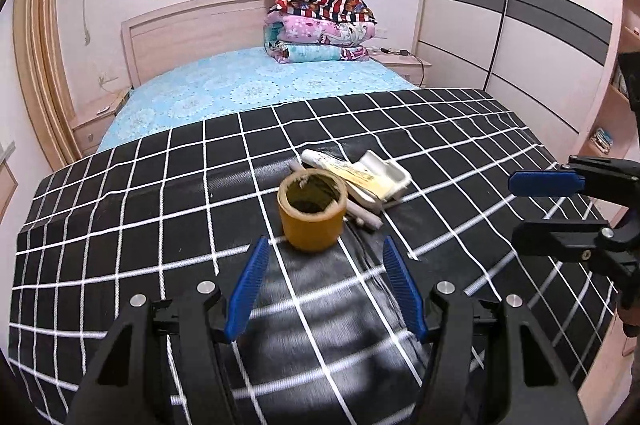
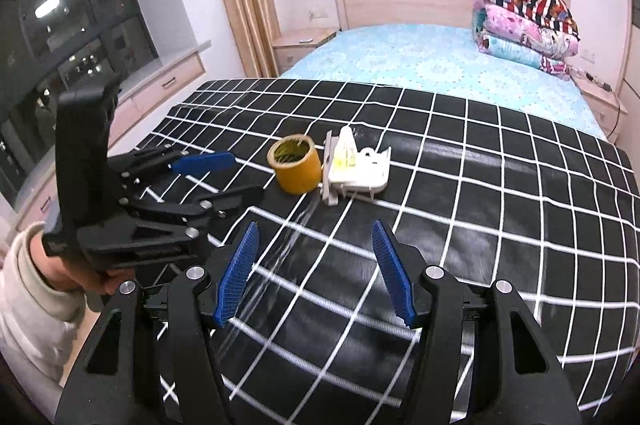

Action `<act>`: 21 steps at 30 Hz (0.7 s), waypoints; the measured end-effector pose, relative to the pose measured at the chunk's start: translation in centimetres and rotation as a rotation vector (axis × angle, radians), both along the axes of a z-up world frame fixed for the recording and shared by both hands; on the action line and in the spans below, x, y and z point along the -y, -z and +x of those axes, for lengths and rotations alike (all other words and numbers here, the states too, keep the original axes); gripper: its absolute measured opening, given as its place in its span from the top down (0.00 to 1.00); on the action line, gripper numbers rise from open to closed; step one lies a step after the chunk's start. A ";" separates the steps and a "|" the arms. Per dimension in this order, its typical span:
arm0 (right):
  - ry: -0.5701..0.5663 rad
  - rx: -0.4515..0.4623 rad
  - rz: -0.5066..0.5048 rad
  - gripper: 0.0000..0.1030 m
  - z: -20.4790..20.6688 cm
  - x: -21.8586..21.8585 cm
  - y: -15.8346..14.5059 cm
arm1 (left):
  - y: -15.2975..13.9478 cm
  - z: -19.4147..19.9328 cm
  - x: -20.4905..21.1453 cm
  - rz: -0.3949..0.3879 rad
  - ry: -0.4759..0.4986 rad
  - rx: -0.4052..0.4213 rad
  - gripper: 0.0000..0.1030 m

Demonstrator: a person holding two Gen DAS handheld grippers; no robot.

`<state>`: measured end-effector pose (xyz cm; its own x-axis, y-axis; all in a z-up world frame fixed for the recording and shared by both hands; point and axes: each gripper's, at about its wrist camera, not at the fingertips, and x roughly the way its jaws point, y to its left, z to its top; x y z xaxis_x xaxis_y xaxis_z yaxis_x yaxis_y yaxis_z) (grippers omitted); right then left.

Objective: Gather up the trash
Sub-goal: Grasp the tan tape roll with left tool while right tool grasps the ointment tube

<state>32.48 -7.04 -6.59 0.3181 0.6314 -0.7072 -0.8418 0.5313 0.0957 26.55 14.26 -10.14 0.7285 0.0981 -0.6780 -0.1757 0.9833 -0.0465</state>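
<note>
Left tool [image 1: 325, 255], unlabelled tape roll [image 1: 312, 211]

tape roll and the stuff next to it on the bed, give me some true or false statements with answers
1. The tape roll stands on end on the black checked cloth. True.
2. The left gripper is shut on the tape roll. False: its jaws are open and empty, short of the roll.
3. The white plastic piece lies right beside the tape roll. True.
4. The right gripper carries the white plastic piece. False: its jaws are open with nothing between them.
5. The folded quilts are stacked on the black checked cloth. False: they sit on the blue sheet by the headboard.
</note>
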 end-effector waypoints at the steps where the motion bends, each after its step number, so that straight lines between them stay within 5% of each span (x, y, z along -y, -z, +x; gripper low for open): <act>1: 0.001 0.001 -0.005 0.43 0.4 -0.4 0.1 | 0.3 0.6 -0.3 -0.003 -0.004 -0.004 0.45; 13: 0.032 -0.063 -0.008 0.43 5.8 -3.8 1.3 | 2.2 3.9 -1.8 -0.021 -0.004 -0.016 0.45; 16: 0.039 -0.090 -0.014 0.43 6.9 -4.5 1.6 | 2.3 4.3 -2.0 -0.032 -0.011 -0.013 0.55; 21: 0.032 -0.140 -0.014 0.43 8.1 -5.6 2.3 | 2.2 4.1 -1.9 -0.019 -0.010 -0.004 0.56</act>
